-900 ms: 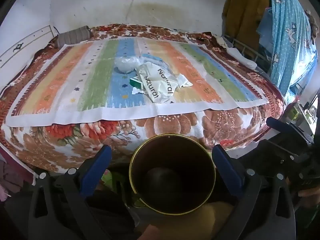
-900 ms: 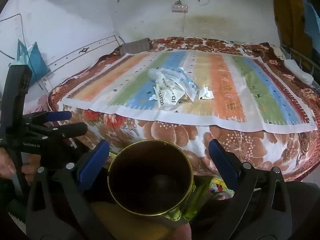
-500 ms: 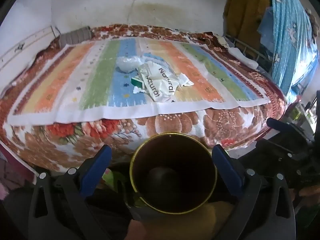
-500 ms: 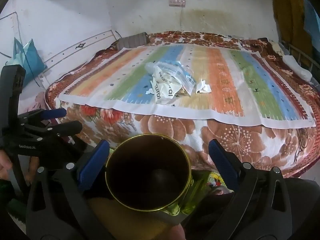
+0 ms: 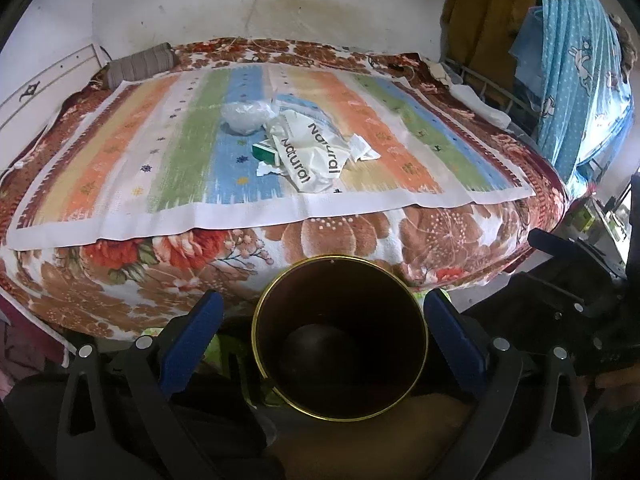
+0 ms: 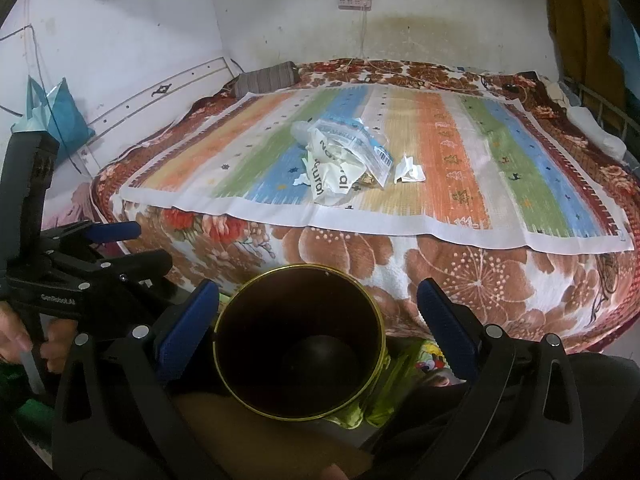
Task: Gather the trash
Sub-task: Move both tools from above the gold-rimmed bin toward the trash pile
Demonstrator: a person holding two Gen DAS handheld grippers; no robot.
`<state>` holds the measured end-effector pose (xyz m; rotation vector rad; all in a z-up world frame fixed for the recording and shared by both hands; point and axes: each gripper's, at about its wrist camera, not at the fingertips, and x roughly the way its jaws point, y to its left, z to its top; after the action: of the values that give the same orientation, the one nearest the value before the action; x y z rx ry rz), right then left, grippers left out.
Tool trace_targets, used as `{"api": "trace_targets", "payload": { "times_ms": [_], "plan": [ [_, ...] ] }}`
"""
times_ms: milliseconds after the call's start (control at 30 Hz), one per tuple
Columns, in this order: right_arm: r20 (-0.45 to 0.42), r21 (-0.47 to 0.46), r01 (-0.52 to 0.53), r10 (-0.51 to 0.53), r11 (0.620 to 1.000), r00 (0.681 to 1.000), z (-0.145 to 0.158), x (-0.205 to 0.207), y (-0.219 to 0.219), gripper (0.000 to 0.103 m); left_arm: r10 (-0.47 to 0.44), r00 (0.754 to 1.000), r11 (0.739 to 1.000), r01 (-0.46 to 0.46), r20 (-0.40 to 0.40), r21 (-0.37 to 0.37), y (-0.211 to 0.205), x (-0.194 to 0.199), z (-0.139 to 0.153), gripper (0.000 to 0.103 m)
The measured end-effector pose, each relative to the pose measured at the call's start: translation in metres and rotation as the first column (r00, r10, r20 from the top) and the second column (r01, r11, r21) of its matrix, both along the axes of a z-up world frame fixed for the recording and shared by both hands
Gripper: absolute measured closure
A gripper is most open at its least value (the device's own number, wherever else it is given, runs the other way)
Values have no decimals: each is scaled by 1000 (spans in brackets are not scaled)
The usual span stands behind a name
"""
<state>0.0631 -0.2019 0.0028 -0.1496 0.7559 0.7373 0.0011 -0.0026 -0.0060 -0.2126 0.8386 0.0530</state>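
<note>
On the striped cloth (image 5: 180, 168) of the bed lies a small heap of trash: a white bag printed "Natural" (image 5: 316, 156), a clear plastic wad (image 5: 245, 117), a green box (image 5: 267, 153) and a crumpled paper (image 5: 362, 148). The right wrist view shows the same Natural bag (image 6: 332, 178), a clear printed wrapper (image 6: 354, 140) and the paper scrap (image 6: 408, 170). A dark bin with a gold rim (image 5: 376, 292) (image 6: 256, 320) stands at the foot of the bed, close under both grippers. My left gripper (image 5: 322, 300) and right gripper (image 6: 317, 291) are open and hold nothing.
A floral blanket (image 5: 440, 236) hangs over the bed's edge. A grey pillow (image 5: 140, 65) lies at the head by the wall. Blue dotted fabric (image 5: 580, 80) hangs at the right, and a teal bag (image 6: 60, 112) at the left wall. A hand (image 6: 12, 340) holds the left gripper's handle.
Both views only sway slightly. The trash, the bin and the open jaws stay as they were.
</note>
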Motion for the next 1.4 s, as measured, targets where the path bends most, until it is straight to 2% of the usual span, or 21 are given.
{"api": "trace_targets", "payload": {
  "times_ms": [700,867,1133,1400],
  "plan": [
    [-2,7,-9,9,1000,1000,4,-2,3,9,68,996,993,-63,52,-97,19,-1,9,6],
    [2,3,-13,13,1000,1000,4,0,5,9,69,996,995,-65,50,-77,14,0,8,6],
    [4,5,-12,12,1000,1000,4,0,5,9,77,996,992,-71,55,-106,15,-1,8,6],
    [0,4,-17,17,1000,1000,1,1,8,9,67,996,994,-61,66,-92,13,-1,8,6]
  ]
}}
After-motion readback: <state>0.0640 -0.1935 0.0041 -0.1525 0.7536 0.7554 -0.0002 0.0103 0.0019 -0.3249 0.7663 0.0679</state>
